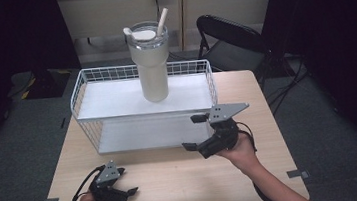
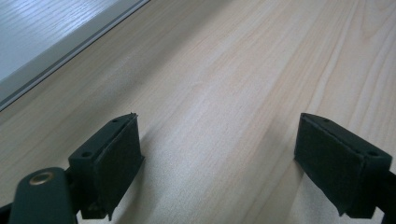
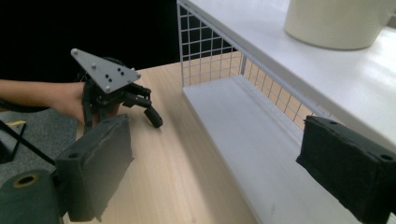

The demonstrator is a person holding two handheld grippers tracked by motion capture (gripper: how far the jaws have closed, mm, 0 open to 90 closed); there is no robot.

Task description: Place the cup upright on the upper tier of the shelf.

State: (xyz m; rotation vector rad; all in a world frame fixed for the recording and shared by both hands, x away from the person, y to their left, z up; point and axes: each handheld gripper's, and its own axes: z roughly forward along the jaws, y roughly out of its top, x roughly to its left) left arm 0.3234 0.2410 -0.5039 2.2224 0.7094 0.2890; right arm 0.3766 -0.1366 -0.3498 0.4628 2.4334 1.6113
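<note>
Wooden bench (image 1: 174, 174) — wire shelf (image 1: 116, 99) at its far edge, cup (image 1: 151, 58) on top.
Left hand-held gripper (image 1: 127, 184) and right hand-held gripper (image 1: 195, 131) — both wide open, empty.

Counter (image 1: 174, 176) was light wood-look laminate, smooth, pale grain lines, faint sheen in the left gripper view. Shelf rack (image 1: 79, 91) had thin white coated metal wire in a grid, with two flat white boards, smooth, matt to slightly satin; the lower board (image 3: 252, 140) showed faint wood-grain texture. Tumbler (image 1: 151, 63) was cream, smooth, matt painted body, clear glossy plastic lid, cream straw (image 1: 161, 22). Left gripper (image 1: 121, 192) and right gripper (image 1: 192, 131) were matt black plastic; the fingers (image 3: 100, 163) carried dark pads, rough and foam-like, with fuzzy edges. Grey top plates (image 1: 225, 111) looked like matt metal with small screws. Floor (image 1: 16, 157) was grey carpet, rough. Folding chair (image 1: 231, 44) was black, slightly shiny.
</note>
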